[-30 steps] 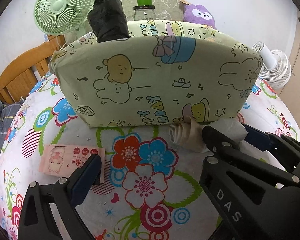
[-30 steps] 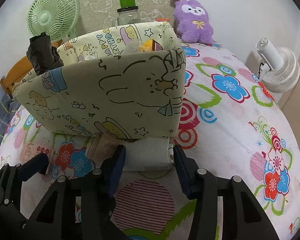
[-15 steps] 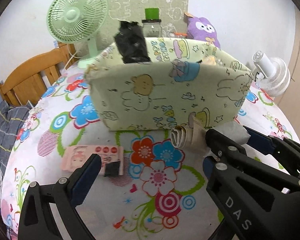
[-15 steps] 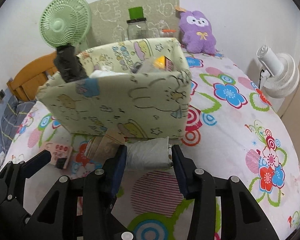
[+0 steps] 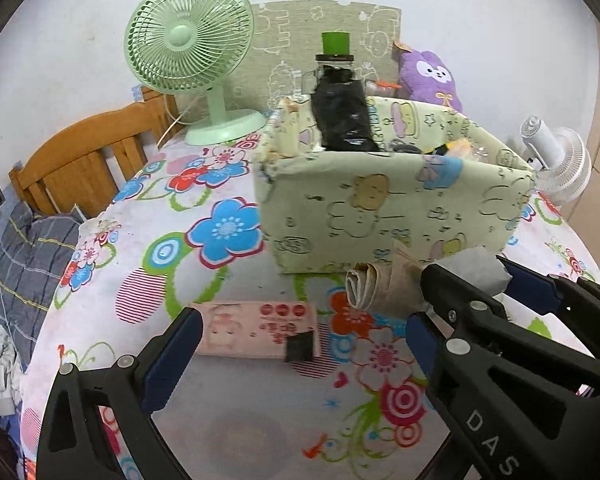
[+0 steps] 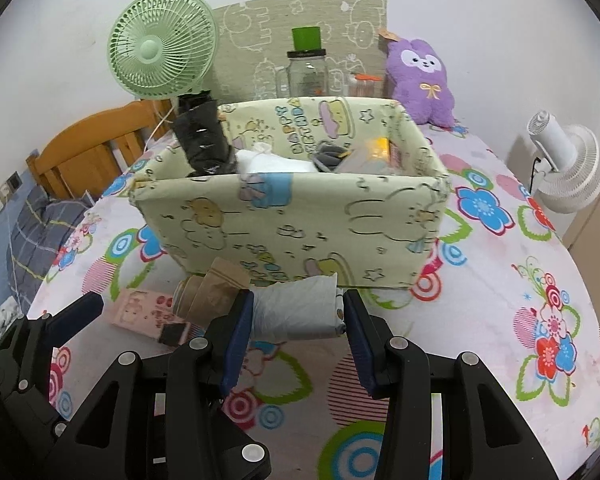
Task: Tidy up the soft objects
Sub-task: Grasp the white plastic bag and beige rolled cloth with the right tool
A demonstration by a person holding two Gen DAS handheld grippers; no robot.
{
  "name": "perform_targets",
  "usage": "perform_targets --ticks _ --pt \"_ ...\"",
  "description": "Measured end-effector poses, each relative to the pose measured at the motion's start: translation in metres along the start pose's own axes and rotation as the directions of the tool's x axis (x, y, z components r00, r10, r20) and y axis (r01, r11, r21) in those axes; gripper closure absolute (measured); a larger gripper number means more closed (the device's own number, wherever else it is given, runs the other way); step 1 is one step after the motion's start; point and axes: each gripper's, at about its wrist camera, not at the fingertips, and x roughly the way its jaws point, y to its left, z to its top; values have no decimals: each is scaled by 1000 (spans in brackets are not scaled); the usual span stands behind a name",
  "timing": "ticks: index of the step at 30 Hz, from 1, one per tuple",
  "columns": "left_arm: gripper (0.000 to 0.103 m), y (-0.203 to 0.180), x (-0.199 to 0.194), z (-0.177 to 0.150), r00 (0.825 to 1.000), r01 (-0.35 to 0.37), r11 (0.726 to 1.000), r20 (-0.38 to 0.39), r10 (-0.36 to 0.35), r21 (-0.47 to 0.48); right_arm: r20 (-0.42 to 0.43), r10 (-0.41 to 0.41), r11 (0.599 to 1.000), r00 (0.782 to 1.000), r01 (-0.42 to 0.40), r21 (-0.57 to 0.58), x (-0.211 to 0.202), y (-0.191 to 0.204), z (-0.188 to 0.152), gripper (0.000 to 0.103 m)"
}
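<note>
Your right gripper (image 6: 298,320) points down at a slant, its 2 blue pads pressed against a pale grey roll (image 6: 296,312). Your left gripper (image 5: 300,344) tilts likewise, jaws spread wide and, apparently, gripping nothing.

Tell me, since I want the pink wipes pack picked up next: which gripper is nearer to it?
Left. The left gripper hangs open right over the pink wipes pack, which shows between its jaws. The right gripper, shut on a grey roll, sits off to the pack's right.
</note>
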Motion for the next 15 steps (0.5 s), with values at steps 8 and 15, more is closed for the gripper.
perform_targets --ticks 8,15 --pt "1 13 10 3 1000 6 1000 -7 -5 13 -11 4 1000 1000 -4 -4 8 12 3 55" --pt "1 23 20 4 999 32 999 -36 -32 -7 -27 1 1000 1000 -2 -6 16 18 6 55"
